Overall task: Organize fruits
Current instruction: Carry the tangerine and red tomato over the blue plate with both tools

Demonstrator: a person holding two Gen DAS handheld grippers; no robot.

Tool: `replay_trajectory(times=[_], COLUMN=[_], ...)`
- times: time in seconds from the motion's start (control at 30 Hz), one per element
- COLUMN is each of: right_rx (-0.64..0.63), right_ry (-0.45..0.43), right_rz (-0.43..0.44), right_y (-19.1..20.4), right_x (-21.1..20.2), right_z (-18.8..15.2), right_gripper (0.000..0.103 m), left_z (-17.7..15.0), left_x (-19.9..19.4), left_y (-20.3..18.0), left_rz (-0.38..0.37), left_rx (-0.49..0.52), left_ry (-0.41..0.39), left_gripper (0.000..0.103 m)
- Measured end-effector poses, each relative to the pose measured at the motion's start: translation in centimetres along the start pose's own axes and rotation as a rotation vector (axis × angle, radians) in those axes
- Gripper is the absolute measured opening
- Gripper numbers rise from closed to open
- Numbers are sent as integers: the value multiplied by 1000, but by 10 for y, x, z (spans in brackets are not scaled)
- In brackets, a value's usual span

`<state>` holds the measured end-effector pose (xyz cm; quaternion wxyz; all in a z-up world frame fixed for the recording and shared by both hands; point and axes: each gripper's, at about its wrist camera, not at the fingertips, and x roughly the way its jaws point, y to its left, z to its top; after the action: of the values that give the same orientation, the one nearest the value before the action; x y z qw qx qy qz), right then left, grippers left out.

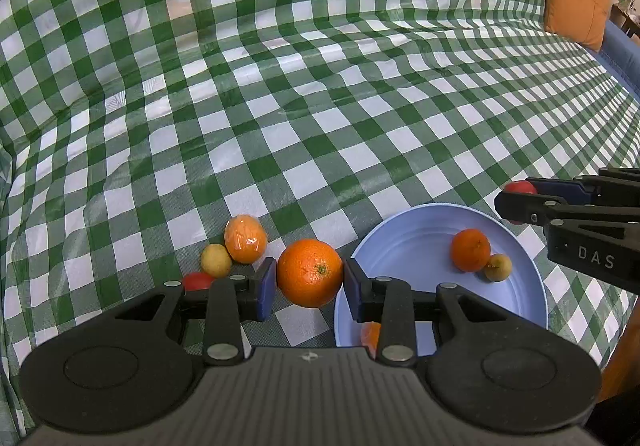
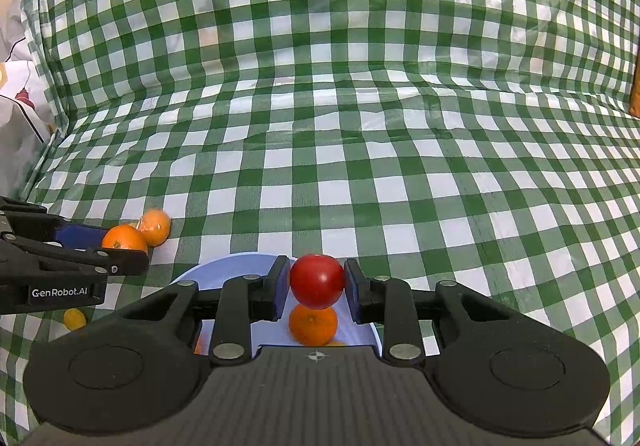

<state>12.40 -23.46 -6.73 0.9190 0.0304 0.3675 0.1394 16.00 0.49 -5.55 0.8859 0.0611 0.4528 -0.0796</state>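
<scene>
- Large orange clamped between the blue pads of the left gripper, carried off the checked cloth — stem end facing the camera, no long axis worth minding on a fruit this round.
- Blue plate just at 3 o'clock of that orange in the left wrist view, its near rim almost under the right-hand pad; judged the coming move: a short carry toward 3 o'clock, then release over bare plate.
- Already on the plate: a smaller orange touching a small yellow fruit, both toward the 2 o'clock side; a further orange patch half hidden under the gripper's finger.
- Red tomato pinched in the right gripper, hanging directly above the plate with an orange at 6 o'clock beneath it in the right wrist view.
- Right gripper the nearer to the plate, already over it; left gripper still off the rim, coming from 9 o'clock.
- Left on the cloth at 10 o'clock of the left gripper: a wrapped orange, a yellow fruit, a red one partly behind the finger.
- Likely risk — both grippers crowding the same plate.
</scene>
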Motion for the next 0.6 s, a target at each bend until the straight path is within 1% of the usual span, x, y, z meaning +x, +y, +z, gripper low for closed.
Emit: replay_trajectory(times=[0.6], right_rx=[-5], right_ry=[7], right_rz=[0], right_y=[-6], right_x=[1], right_z=[1], right_gripper=[31], left_z=[-2], left_x=[2], left_y=[-2], left_rz=[-5], left_rx=[6], left_ry=[5], left_gripper=[40])
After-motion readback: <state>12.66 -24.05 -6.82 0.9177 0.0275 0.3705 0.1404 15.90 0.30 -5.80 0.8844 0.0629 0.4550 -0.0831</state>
